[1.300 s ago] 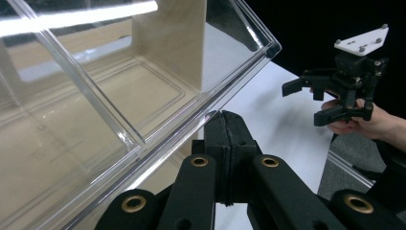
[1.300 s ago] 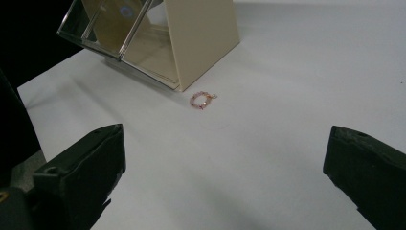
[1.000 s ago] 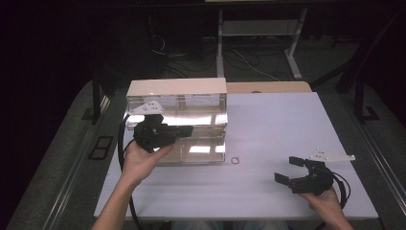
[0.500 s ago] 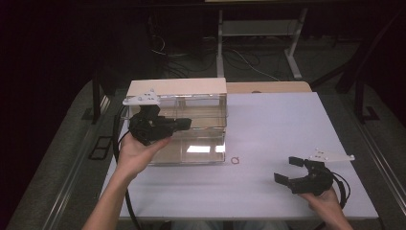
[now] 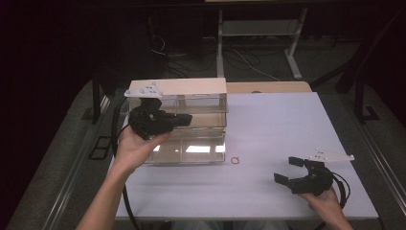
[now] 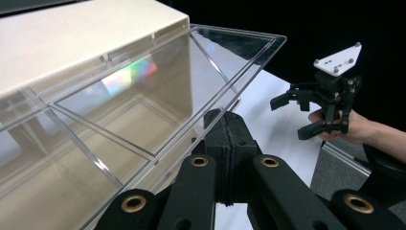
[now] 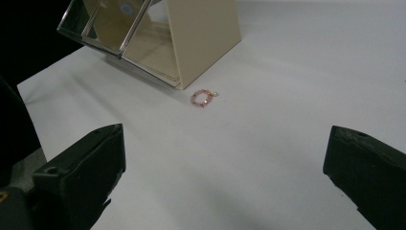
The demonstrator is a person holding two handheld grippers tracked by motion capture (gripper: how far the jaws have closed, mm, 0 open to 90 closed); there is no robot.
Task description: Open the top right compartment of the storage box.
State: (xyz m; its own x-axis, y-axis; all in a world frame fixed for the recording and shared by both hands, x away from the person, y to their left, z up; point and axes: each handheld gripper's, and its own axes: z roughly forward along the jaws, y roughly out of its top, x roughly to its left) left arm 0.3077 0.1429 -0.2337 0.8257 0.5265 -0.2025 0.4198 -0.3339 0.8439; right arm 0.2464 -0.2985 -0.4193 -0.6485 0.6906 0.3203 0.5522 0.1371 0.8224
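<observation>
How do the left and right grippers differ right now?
The left gripper is shut on the clear lid of the box; the right gripper is open and holds nothing. The left is raised at the box; the right sits low over the table, near the bracelet. Both are black, hand-held.

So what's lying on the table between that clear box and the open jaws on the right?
A small pink bracelet near the clear box; otherwise bare white table, seen from the right gripper view.

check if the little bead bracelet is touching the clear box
Apart. In the right gripper view the bracelet lies on the white table, with a strip of bare table between it and the box.
</observation>
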